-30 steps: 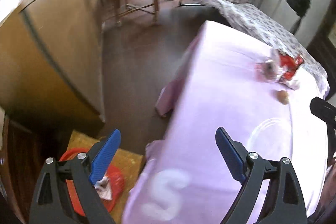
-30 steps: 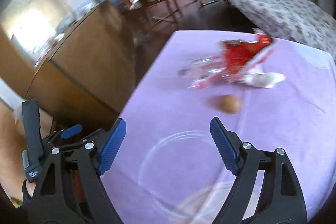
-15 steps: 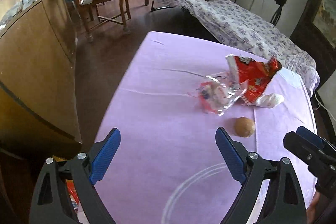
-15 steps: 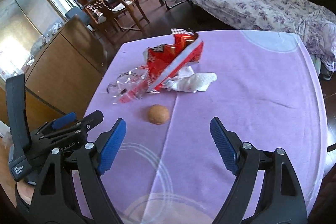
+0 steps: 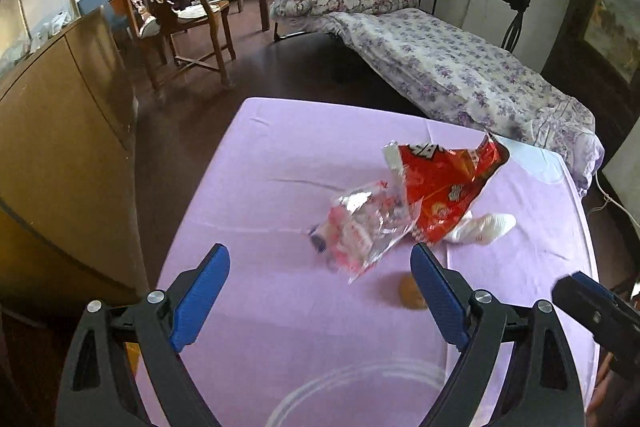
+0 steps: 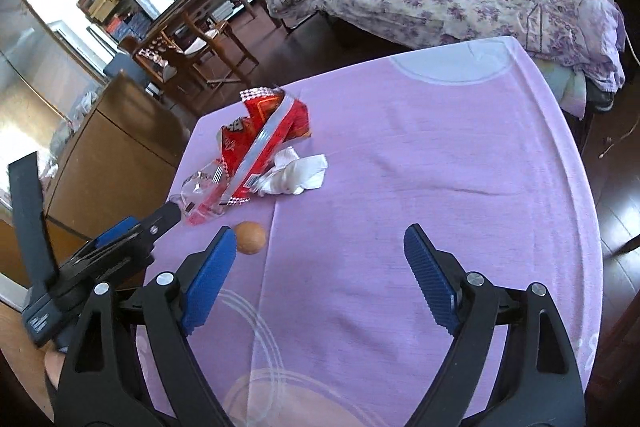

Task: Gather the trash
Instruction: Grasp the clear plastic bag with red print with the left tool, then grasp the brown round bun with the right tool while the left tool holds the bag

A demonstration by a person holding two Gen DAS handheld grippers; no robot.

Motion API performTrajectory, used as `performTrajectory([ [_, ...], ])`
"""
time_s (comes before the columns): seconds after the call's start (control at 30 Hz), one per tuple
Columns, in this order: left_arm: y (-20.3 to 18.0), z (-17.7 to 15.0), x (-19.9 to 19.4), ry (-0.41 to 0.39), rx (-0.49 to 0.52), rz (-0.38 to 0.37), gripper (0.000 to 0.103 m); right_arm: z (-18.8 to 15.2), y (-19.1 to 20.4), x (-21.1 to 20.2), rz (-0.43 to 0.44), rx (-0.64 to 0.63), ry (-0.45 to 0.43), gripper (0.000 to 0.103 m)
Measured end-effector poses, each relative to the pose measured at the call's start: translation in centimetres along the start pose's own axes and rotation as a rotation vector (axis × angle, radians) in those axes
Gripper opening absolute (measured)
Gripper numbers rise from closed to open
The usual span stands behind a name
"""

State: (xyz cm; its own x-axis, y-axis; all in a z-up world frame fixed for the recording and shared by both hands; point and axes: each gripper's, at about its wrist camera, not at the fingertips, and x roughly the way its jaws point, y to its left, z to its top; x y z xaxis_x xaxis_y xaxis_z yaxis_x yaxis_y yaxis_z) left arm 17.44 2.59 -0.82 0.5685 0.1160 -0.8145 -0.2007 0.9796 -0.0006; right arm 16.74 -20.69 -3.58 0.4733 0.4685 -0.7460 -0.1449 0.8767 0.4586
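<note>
On the purple tablecloth [image 5: 280, 163] lie a red snack bag [image 5: 444, 183], a clear crumpled wrapper [image 5: 360, 227], a white crumpled tissue [image 5: 484, 227] and a small brown round object [image 5: 412, 297]. My left gripper [image 5: 320, 295] is open and empty, just short of the clear wrapper. My right gripper [image 6: 316, 279] is open and empty; the brown object [image 6: 250, 237] sits by its left fingertip. The red bag [image 6: 264, 143], the wrapper [image 6: 202, 193] and the tissue [image 6: 296, 173] lie further ahead-left. The left gripper body [image 6: 108, 255] shows at left.
A wooden cabinet [image 5: 68, 131] stands left of the table. A wooden chair [image 5: 180, 23] and a table stand beyond. A bed with a floral cover [image 5: 460, 71] lies behind the table. The right gripper's tip [image 5: 592, 307] shows at the right edge.
The left gripper swung from the floor bin and table edge up onto the table, facing the trash. The right gripper turned right and closer to the brown object. Both stayed open.
</note>
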Motion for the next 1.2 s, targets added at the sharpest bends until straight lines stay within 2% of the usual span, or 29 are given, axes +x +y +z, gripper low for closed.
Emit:
performTrajectory([
  [0.13, -0.6, 0.9, 2.0, 0.026, 0.003, 0.006, 0.090, 0.0, -0.9, 0.0, 0.001, 0.016, -0.001, 0.084],
  [0.27, -0.9, 1.5, 3.8, 0.065, -0.028, -0.025, 0.090, 0.1, -1.5, 0.3, -0.003, 0.032, 0.005, 0.084],
  [0.33, -1.0, 1.3, 4.2, 0.075, -0.022, -0.025, 0.087, 0.1, -1.4, 0.6, 0.003, 0.036, 0.016, 0.084],
  [0.37, -1.2, 1.1, 4.5, 0.081, -0.006, -0.022, 0.083, 0.1, -1.4, 0.8, 0.006, 0.036, 0.022, 0.084],
  [0.5, -1.1, 0.2, 5.0, 0.104, 0.037, -0.026, 0.042, -0.1, -0.7, 1.0, 0.008, 0.016, 0.031, 0.084],
  [0.53, -0.7, 0.0, 4.8, 0.105, 0.024, -0.036, 0.039, -0.2, -0.5, 1.0, 0.006, 0.012, 0.030, 0.084],
  [0.63, 0.5, -0.2, 3.7, 0.090, -0.026, -0.073, 0.038, -0.4, 0.2, 0.9, 0.010, -0.003, 0.032, 0.084],
  [0.87, 1.5, -1.0, 0.0, 0.069, -0.057, -0.103, 0.038, -0.6, 1.3, 1.0, 0.024, -0.040, 0.042, 0.084],
  [1.03, 1.9, -2.6, -2.0, 0.051, -0.054, -0.084, 0.038, -1.1, 1.9, 1.7, 0.023, -0.068, 0.063, 0.084],
  [1.2, 3.2, -3.9, -2.6, 0.070, -0.066, -0.103, 0.038, -1.8, 2.4, 3.5, 0.020, -0.115, 0.093, 0.084],
])
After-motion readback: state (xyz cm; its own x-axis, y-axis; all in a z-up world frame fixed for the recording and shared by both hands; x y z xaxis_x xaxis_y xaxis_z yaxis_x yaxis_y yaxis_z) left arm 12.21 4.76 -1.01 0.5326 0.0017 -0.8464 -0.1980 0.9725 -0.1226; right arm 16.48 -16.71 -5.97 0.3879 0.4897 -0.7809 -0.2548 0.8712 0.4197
